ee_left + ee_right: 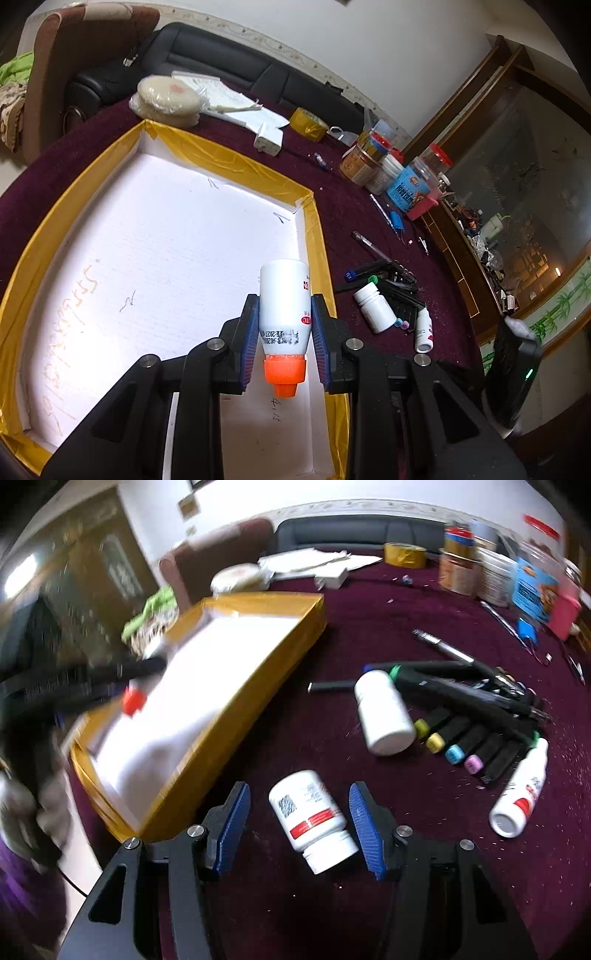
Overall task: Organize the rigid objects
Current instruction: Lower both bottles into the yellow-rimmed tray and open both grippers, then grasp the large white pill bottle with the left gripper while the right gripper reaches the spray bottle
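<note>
Pinching an orange-capped bottle (284, 310) in my left gripper (284, 328) over the tray (236, 177); right gripper (299, 818) spread around a lying pill bottle (310, 816).

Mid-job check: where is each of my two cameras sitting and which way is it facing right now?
Left wrist: sits on the left gripper, facing down into the yellow-rimmed tray; shows both its fingers clamped on the orange-capped bottle.
Right wrist: sits on the right gripper, facing down at the maroon tablecloth; shows its open fingers either side of a lying red-labelled pill bottle, and the blurred left gripper over the tray.
Shared: tray, plain white bottle by the markers, tape roll.
</note>
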Demonstrator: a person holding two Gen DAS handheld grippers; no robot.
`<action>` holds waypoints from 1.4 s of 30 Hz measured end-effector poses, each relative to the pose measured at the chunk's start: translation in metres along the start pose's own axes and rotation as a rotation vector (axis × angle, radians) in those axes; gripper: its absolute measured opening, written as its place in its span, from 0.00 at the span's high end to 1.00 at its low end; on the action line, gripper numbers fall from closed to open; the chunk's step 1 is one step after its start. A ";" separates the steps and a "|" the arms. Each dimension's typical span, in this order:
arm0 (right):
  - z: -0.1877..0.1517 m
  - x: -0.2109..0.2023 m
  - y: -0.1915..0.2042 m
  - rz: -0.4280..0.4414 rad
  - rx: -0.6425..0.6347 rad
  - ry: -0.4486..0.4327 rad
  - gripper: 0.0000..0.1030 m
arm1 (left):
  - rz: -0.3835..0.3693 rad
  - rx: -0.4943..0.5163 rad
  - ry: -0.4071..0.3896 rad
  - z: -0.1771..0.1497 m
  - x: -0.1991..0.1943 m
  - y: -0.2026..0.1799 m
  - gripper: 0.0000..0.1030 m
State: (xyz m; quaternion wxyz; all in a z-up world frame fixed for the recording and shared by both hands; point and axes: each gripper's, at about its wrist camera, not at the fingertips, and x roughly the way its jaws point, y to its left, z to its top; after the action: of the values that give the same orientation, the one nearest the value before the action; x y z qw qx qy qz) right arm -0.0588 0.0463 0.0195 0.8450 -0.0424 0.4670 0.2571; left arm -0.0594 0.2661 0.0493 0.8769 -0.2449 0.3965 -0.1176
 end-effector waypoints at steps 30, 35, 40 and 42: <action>0.150 0.048 0.020 -0.028 0.048 -0.126 0.64 | 0.024 -0.146 0.076 0.086 0.076 0.041 0.57; 0.129 -0.006 -0.016 -0.064 0.101 -0.270 0.45 | 0.028 -0.105 0.002 0.085 0.048 0.021 0.49; 0.082 -0.044 -0.069 -0.189 0.135 -0.353 0.25 | 0.019 0.059 -0.025 0.066 0.033 -0.038 0.36; 0.065 -0.051 -0.097 -0.187 0.209 -0.357 0.25 | 0.016 0.133 -0.001 0.055 0.040 -0.063 0.36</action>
State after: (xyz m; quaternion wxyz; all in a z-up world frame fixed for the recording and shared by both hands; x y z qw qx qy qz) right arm 0.0149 -0.0373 0.0810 0.9341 0.0485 0.3284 0.1312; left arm 0.0071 0.2152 0.0875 0.8923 -0.1832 0.3894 -0.1366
